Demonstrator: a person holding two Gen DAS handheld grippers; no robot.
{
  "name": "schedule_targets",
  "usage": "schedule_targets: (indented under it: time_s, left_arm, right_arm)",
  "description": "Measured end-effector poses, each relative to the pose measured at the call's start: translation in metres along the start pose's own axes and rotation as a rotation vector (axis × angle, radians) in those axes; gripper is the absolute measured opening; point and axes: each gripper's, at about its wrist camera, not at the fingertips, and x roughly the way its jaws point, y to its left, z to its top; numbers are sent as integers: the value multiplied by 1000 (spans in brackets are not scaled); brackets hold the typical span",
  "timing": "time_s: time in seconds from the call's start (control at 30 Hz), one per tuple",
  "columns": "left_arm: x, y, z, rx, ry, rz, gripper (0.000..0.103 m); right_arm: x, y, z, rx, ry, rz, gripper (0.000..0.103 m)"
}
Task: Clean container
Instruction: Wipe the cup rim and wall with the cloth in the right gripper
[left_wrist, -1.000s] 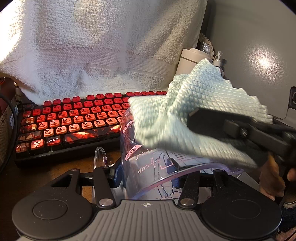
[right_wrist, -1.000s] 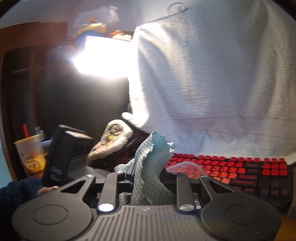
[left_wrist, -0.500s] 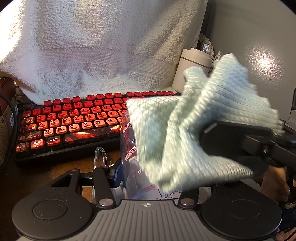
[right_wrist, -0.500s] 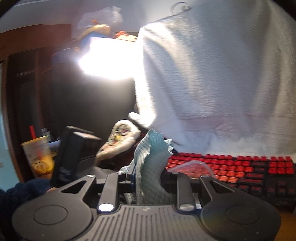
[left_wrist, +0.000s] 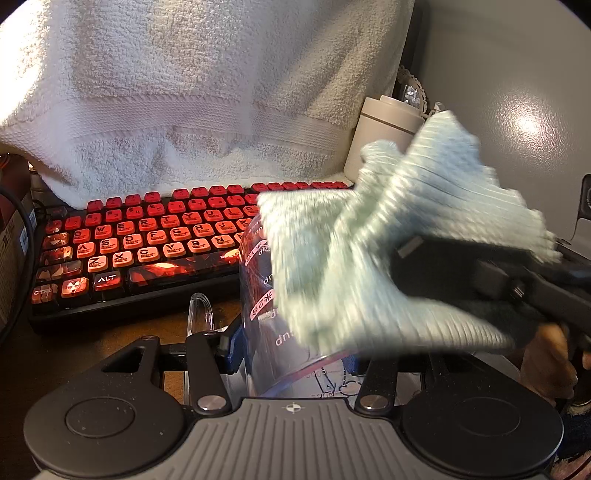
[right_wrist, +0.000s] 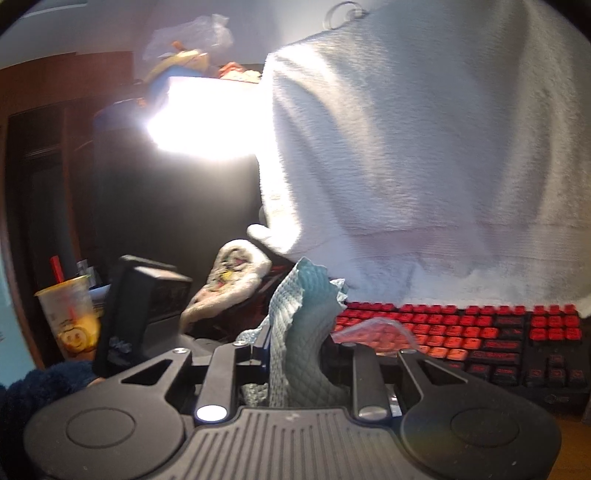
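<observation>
Left gripper (left_wrist: 291, 354): fingers part-open, clamped on clear measuring container (left_wrist: 266, 317), lying on its side above the tabletop (left_wrist: 110, 343). Right gripper (right_wrist: 299, 365): fingers nearly closed, pinching pale green cloth (left_wrist: 388, 266), which drapes over the container's mouth. Behind: red keyboard (left_wrist: 147, 240); white towel (left_wrist: 203, 92).
</observation>
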Motion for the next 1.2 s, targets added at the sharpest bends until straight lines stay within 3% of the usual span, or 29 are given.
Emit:
schedule_targets:
  time_s: [0.17,0.43,0.67,1.03,1.2]
  left_arm:
    - [0,0,0,0,0,-1,48]
    - [0,-1,-1,1,0,1,48]
    - [0,-2,-1,3,0,2,48]
    - [1,0,-1,1,0,0,48]
    - [2,0,-1,1,0,0,48]
  right_arm:
    - [1,3,0,-16,3,15,23]
    - [0,-5,1,21,-4,-39,23]
    - [0,10,-1,-46,2,62,24]
    - [-1,-9,0,35,-7,-70,23]
    - [0,-11,1,39,-10,-89,23]
